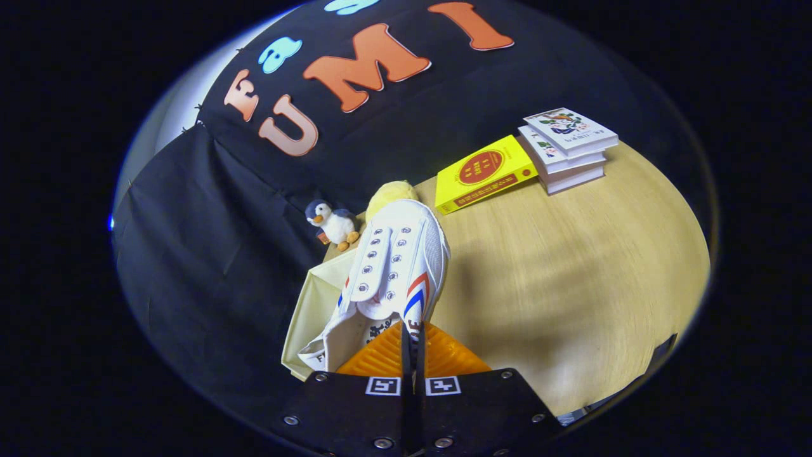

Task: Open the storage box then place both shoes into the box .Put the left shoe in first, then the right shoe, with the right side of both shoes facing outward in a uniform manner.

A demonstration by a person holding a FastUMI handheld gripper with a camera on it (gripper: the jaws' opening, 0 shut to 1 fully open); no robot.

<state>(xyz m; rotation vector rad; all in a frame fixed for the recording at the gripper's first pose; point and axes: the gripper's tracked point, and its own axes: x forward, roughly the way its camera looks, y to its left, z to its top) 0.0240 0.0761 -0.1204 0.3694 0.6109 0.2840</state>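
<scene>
Tool (412,346) clenched on the heel rim of a white canvas shoe (396,266) (striped side), held over the pale box (311,304). Penguin toy (333,223) and books (568,147) sit beyond on the wooden worktop (571,285).

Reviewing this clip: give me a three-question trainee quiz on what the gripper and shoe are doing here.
1. True or false: the gripper is shut on the white shoe.
2. What lies under the shoe's near end? A) cream box B) yellow book C) book stack
3. Fill in: the toy beside the shoe's toe is a ____.

Key: 1 true, fingers pinch its side wall; 2 A; 3 penguin.
</scene>
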